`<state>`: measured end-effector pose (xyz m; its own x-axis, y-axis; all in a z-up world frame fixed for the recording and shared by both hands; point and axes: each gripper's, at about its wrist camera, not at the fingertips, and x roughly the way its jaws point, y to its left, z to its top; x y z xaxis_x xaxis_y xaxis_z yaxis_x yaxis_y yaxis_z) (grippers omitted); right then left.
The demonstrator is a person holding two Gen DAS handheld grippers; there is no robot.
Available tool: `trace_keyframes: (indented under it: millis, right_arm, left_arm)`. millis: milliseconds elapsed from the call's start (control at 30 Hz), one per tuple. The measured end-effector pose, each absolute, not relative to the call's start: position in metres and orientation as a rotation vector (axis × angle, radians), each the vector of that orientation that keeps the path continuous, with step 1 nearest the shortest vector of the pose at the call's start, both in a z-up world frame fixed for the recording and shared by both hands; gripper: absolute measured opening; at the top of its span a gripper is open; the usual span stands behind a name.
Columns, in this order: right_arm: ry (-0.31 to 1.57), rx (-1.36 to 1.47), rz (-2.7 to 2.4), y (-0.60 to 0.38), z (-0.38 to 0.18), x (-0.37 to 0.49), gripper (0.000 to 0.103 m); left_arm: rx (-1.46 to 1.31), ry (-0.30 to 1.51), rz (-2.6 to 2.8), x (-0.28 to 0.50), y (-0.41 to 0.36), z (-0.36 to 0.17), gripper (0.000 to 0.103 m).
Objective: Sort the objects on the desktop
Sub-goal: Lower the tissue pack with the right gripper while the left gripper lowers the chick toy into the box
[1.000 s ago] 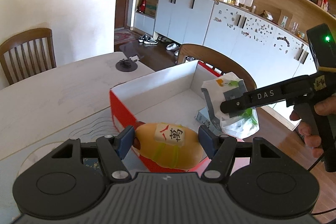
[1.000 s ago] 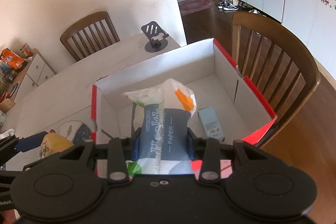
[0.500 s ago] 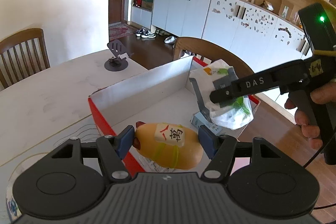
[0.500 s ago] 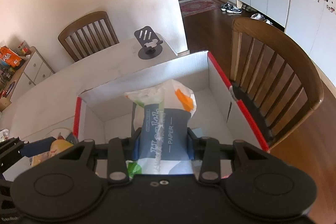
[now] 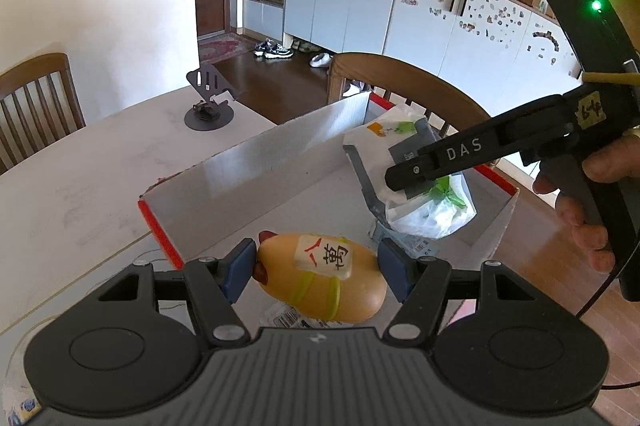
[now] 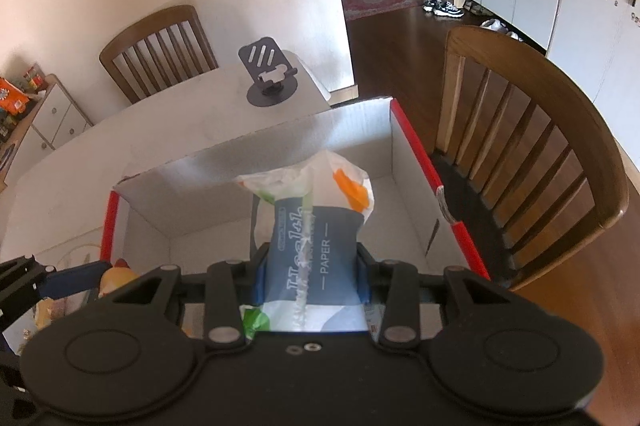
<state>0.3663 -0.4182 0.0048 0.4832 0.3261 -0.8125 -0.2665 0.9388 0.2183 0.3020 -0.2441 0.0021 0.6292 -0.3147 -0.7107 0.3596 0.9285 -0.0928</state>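
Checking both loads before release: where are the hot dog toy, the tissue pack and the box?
hot dog toy (image 5: 320, 278): left wrist view, bun middle.
tissue pack (image 6: 316, 258): right wrist view, blue label.
box (image 5: 280, 154): left wrist view, far inner wall.

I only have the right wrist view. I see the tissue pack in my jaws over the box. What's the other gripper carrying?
Observer: The left gripper is clamped on a yellow hot-dog toy bearing a mahjong tile.
Operator: Is it over the box yet?
Observer: Yes, it is held above the near end of the red-edged box, inside the rim.
Operator: Anything under my tissue pack?
Observer: A small light-blue carton lies on the box floor beneath the tissue pack.
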Motion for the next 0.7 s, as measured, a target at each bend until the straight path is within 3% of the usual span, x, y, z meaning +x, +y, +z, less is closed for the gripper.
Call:
trace_keyframes:
  millis: [700]
  right_arm:
    - [1.097,0.013,0.393,-0.399,-0.033,0.409,0.039]
  left_arm:
    - [0.145,0.910,-0.402,0.344,-0.260,-0.030,0.066]
